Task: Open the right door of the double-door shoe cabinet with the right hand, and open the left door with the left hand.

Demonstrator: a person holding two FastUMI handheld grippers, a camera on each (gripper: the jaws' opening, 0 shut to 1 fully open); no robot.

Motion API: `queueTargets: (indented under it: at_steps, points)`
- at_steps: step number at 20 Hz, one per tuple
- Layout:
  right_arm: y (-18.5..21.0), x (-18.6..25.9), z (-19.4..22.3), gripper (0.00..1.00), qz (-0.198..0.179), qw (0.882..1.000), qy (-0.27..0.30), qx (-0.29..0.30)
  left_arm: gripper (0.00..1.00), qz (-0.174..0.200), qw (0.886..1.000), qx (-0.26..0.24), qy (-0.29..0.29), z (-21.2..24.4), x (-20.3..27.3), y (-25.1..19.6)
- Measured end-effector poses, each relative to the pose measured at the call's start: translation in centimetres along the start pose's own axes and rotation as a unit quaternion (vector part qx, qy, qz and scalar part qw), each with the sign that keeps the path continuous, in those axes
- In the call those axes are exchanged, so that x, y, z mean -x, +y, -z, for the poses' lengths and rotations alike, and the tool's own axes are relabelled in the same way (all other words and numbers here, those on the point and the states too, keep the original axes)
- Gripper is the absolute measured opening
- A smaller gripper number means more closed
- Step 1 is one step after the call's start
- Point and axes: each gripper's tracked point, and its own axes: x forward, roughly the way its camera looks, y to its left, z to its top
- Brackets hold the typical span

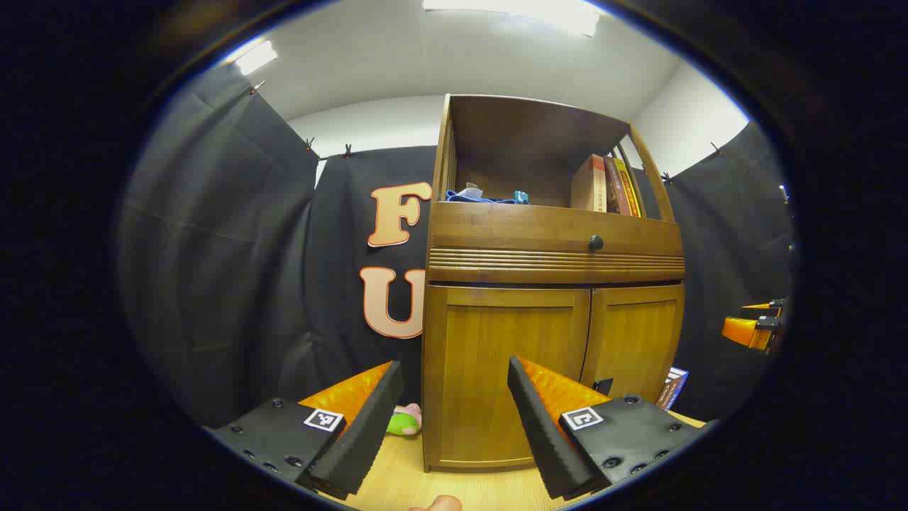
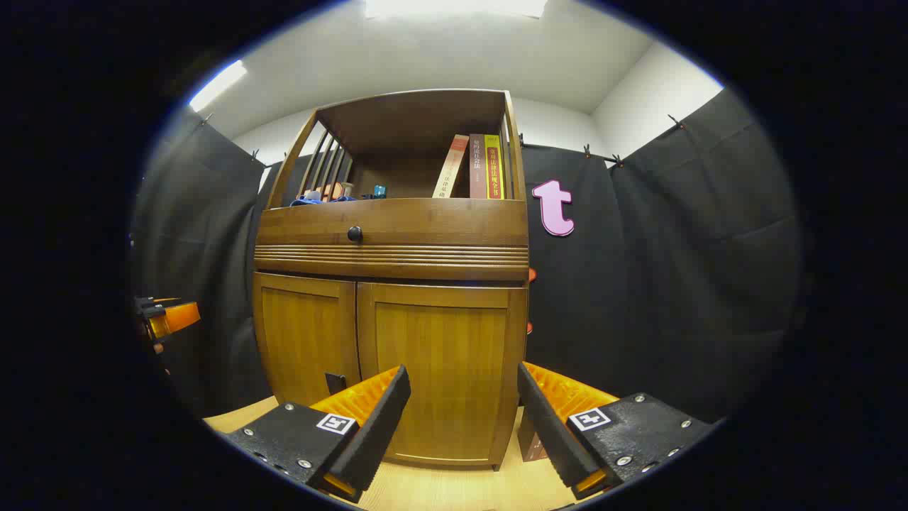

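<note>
1. Nearest in the left gripper view, the left gripper (image 1: pixel 454 419) has its jaws wide apart with nothing between them, held in front of the lower part of the cabinet.
2. Nearest in the right gripper view, the right gripper (image 2: pixel 462 419) also has its jaws wide apart and empty, aimed at the lower part of the right door (image 2: pixel 443 369).
3. Beyond the jaws, the shoe cabinet (image 2: pixel 390 241) stands on a pale wooden tabletop (image 2: pixel 440 490). Both doors sit flush in the frame, so neither is opened yet.
4. The left door (image 1: pixel 507 369) faces the left gripper; a small dark tab (image 1: pixel 603 385) near the seam, low down, may be a handle, though the view is too poor to be sure.
5. A small green and pink toy (image 1: pixel 406 420) lies just beside the cabinet's left corner.
6. Higher and farther, a drawer knob (image 2: pixel 355 233) and an open shelf with books (image 2: pixel 475 167).
7. Judged from this, the whole task is left: right door first, then left.
</note>
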Motion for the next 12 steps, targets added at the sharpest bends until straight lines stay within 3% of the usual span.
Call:
queueTargets:
  at_steps: [3,4,10,11,12]
  points:
    - [-0.6,0.1,0.0,1.00,0.003,1.000,-0.001,0.000,0.94,0.001,1.000,0.001,-0.001,-0.2,0.2,-0.2]
    - [-0.8,0.2,0.0,0.85,0.005,1.000,-0.002,-0.001,0.94,0.002,1.000,0.001,0.000,-0.3,0.1,-0.2]
    - [-1.9,0.8,-0.3,0.85,0.013,1.000,-0.007,0.007,0.94,0.012,1.000,0.001,0.005,-0.4,0.3,-1.4]
    - [-2.0,0.9,-0.3,0.94,0.013,1.000,-0.007,0.006,0.94,0.014,1.000,0.005,0.004,-0.6,0.3,-1.5]
    - [-2.1,1.0,-0.3,0.93,0.011,1.000,-0.006,0.003,0.96,0.016,1.000,0.009,0.004,-0.8,0.3,-1.7]
